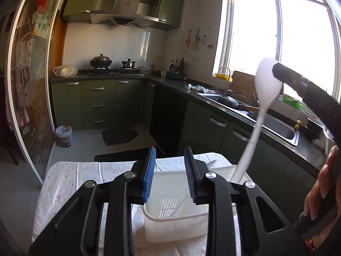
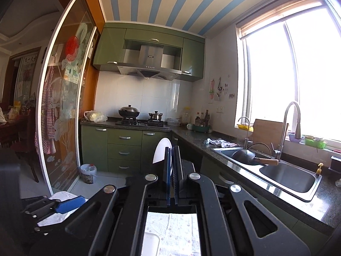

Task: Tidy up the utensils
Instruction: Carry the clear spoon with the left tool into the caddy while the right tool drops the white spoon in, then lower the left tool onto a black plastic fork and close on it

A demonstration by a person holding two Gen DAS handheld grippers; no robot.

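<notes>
— Over the cloth-covered table (image 1: 70, 177), what is the left gripper (image 1: 170, 170) doing?

— It hangs above a white plastic basket (image 1: 170, 230) with its blue-padded fingers (image 1: 149, 170) spread apart and nothing between them.

— And the white spoon (image 1: 266, 81)?

— It stands steeply tilted, bowl up and handle down, the handle's lower end dipping behind the basket's far right corner (whether it touches the bottom I cannot tell). The right gripper (image 2: 171, 166) holds it by the bowl: in the left wrist view a black fingertip (image 1: 283, 72) overlaps the bowl's right edge, and in the right wrist view the two pads are pressed nearly together with the white bowl (image 2: 162, 150) sticking out just left of them.

— What lies behind?

— A kitchen with green cabinets (image 1: 98, 102), a stove (image 1: 115, 71) carrying a lidded wok and a small pot, and a double steel sink (image 2: 277, 170) under a bright window (image 1: 283, 42).
</notes>
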